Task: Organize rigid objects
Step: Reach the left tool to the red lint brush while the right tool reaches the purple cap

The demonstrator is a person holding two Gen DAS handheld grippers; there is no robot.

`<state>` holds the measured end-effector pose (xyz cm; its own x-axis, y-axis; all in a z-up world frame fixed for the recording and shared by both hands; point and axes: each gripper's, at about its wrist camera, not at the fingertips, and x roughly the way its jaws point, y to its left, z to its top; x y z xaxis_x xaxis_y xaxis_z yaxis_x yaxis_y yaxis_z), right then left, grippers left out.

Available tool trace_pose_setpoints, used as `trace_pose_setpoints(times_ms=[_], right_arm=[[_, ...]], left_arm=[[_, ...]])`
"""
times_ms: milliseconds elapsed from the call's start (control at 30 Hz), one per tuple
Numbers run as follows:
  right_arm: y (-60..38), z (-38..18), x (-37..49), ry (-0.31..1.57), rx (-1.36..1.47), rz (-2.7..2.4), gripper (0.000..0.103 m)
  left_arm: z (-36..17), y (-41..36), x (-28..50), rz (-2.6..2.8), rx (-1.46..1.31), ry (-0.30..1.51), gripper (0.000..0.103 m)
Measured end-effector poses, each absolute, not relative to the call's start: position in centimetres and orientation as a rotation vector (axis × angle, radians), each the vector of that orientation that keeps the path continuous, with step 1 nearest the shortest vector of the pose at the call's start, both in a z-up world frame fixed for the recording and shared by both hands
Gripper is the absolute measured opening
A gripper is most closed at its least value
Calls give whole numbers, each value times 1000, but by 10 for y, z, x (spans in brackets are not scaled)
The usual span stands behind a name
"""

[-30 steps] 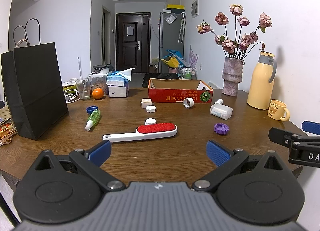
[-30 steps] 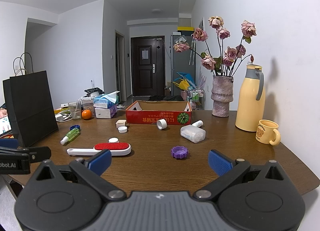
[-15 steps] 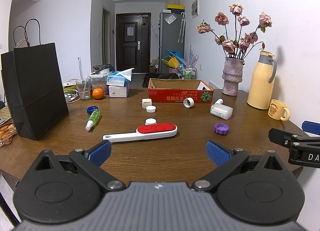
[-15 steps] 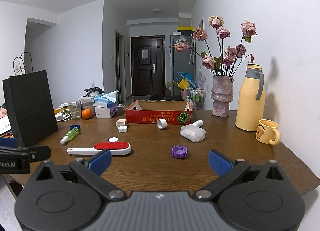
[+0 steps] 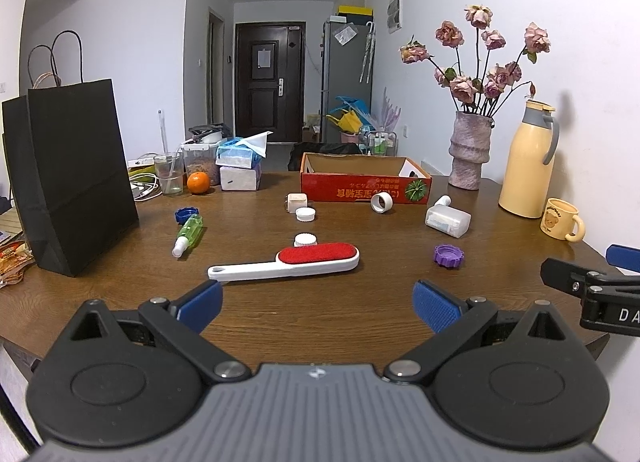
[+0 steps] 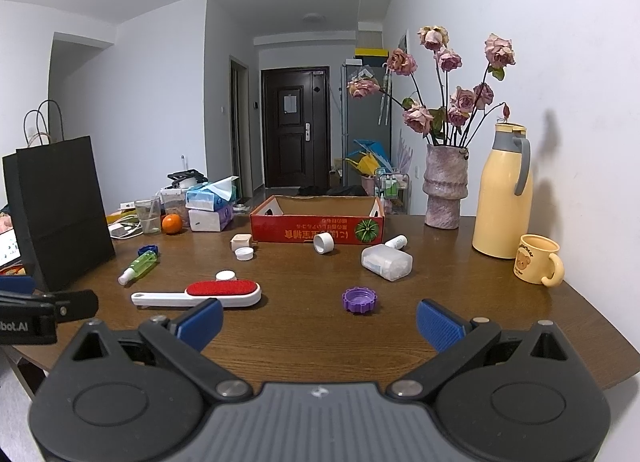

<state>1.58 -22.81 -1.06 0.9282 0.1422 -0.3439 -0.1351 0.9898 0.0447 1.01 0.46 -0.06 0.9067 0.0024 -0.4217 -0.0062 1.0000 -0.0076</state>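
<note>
Both claws released, empty: left gripper (image 5: 316, 304), right gripper (image 6: 318, 320) above table (image 5: 320, 326) near edge. Lint brush (image 5: 288, 264) mid-table; red box (image 5: 364, 188) toward far edge.

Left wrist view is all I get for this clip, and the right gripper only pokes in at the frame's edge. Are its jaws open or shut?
Observer: Open. The right wrist view shows the right gripper with its blue pads spread wide and nothing between them.
Operator: What sits ahead of that opening?
Observer: The purple cap, lying on the table just beyond the fingertips, a little right of the gap's centre and not touched.
</note>
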Motion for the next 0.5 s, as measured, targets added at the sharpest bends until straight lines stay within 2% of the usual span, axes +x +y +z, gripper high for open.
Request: trace_pose_setpoints(times_ms=[500], right_arm=[[-236, -17, 54, 379, 32, 121, 103]], left_arm=[[-12, 13, 45, 36, -9, 465, 103]])
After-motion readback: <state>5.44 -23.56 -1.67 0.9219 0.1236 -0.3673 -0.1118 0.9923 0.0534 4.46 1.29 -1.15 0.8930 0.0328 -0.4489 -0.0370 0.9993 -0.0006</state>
